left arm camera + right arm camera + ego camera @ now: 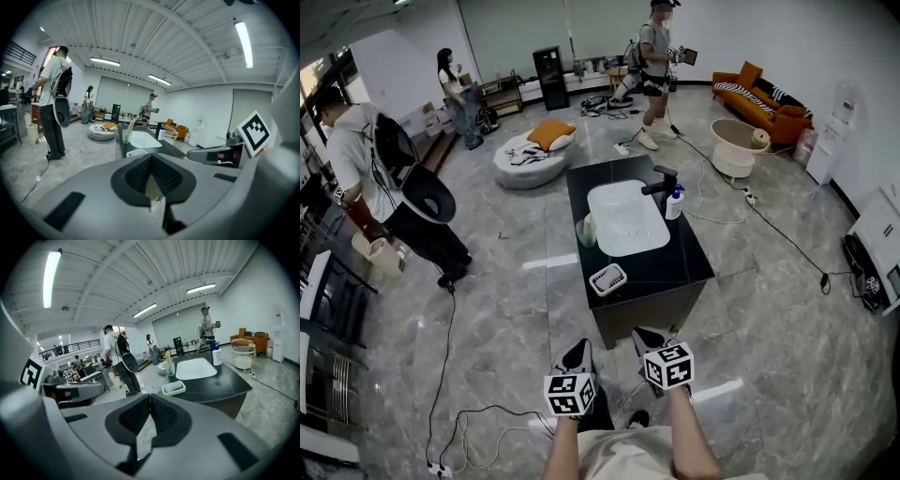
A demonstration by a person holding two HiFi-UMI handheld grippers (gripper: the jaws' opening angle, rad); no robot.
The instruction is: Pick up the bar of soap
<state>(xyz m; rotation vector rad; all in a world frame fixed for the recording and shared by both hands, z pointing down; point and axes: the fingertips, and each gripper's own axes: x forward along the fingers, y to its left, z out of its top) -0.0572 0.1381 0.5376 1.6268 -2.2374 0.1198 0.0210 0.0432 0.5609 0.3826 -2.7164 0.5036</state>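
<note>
Both tongs empty and pressed together: left tongs (150,160) and right tongs (150,401), pads meeting, nothing between. They're held low, well short of the desk (692,255). The bar of soap (172,386) lies in a white dish (174,393) at the desk's near left corner.

Looks like the approach step. Step in, spread one pair before lowering, come from above across the bar's narrow sides and squeeze gently. The soap is likely slick, and the dish looks light and may slide.

Basin (626,217), faucet (661,185), pump bottle (675,202) and cup (586,231) all sit beyond the dish, none blocking it. Cable (487,412) on the floor by the feet could trip. A person (375,169) stands well off left.
</note>
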